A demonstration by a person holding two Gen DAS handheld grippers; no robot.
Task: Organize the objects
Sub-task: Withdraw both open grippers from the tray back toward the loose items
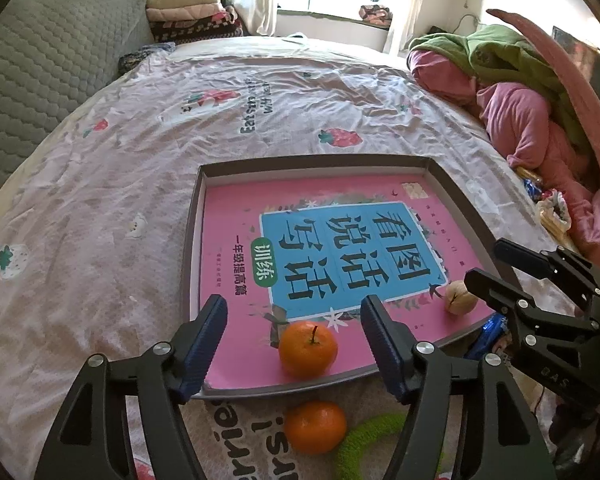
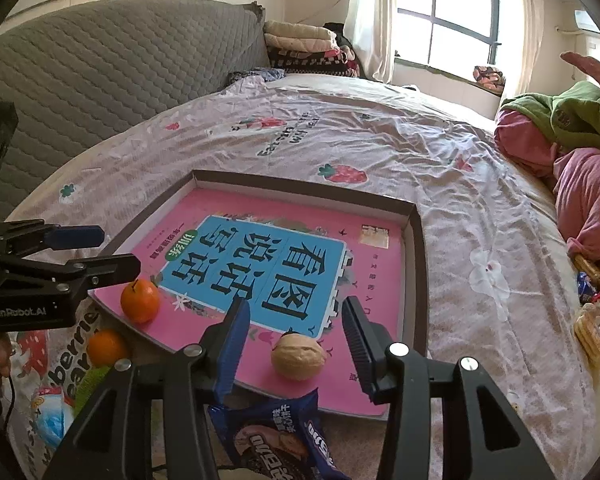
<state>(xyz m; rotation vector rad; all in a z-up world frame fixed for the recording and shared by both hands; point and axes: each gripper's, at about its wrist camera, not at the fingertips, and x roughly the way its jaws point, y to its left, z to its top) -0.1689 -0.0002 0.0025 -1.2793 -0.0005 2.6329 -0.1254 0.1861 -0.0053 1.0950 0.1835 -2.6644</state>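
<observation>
1. In the left wrist view, the left claw (image 1: 294, 344) filled the bottom of the frame, jaws spread wide and holding nothing.
2. Below it, at the bottom centre, a second tangerine (image 1: 315, 426) lay on the bedsheet (image 1: 100, 240), with a green fuzzy ring (image 1: 364, 440) just to its right.
3. Between the blue pads (image 1: 204, 344), a tangerine (image 1: 308, 349) sat free on the pink book (image 1: 236, 240), near the box's front edge, touching neither pad.
4. In the right wrist view, the right claw (image 2: 296, 344) stood at the bottom centre, jaws partly open and empty.
5. Beneath it, a blue cookie packet (image 2: 276, 436) lay on the sheet against the box's front edge.
6. A walnut (image 2: 298, 356) rested on the book between the jaws, clear of both pads.
7. The book lay flat inside a shallow box lid (image 1: 312, 162) with a dark rim, filling most of it and taking up the middle of both frames.
8. At the right edge of both views, pink and green bedding (image 1: 532, 120) was heaped on the bed, with snack packets (image 2: 592, 320) beside it.
9. At the upper left stood a grey quilted headboard (image 1: 52, 60), folded blankets (image 1: 192, 16) next to it.
10. Farthest back, a bright window (image 2: 460, 20) with curtains sat at the top of both frames.
</observation>
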